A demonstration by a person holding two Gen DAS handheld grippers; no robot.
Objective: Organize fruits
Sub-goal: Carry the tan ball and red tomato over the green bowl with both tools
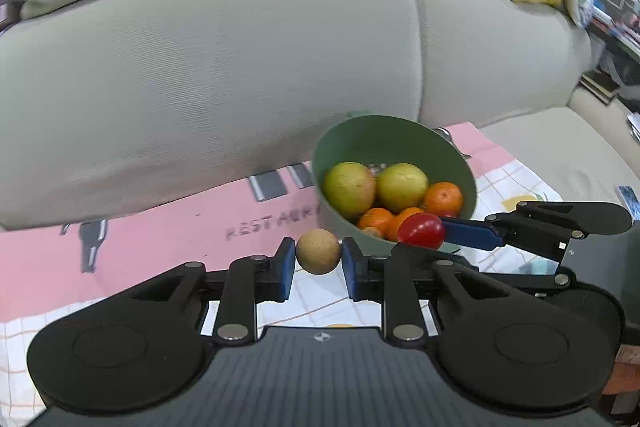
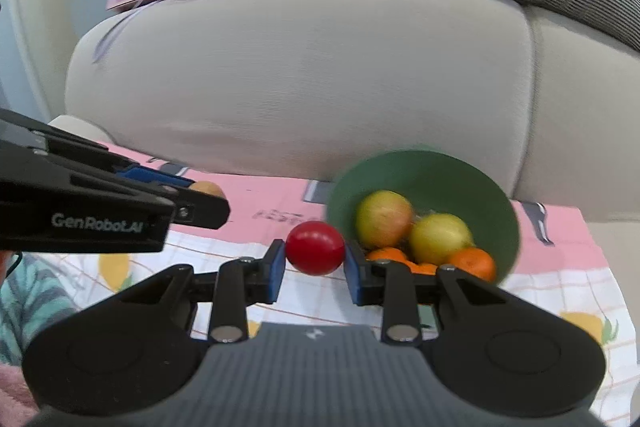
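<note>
Beside the green bowl, left claw grips tan fruit; right claw grips red fruit.

Both wrist cams look fwd and down along own fingers, close over the bench toward the sofa, sharing the green bowl at 1 o'clock.

"GenRobot.AI" — on the left gripper; cloth lettering blurred.

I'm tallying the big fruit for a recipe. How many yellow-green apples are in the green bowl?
2. One apple lies at the left of the green bowl, the other apple beside it to the right, both above the oranges. More may be hidden underneath.
</note>
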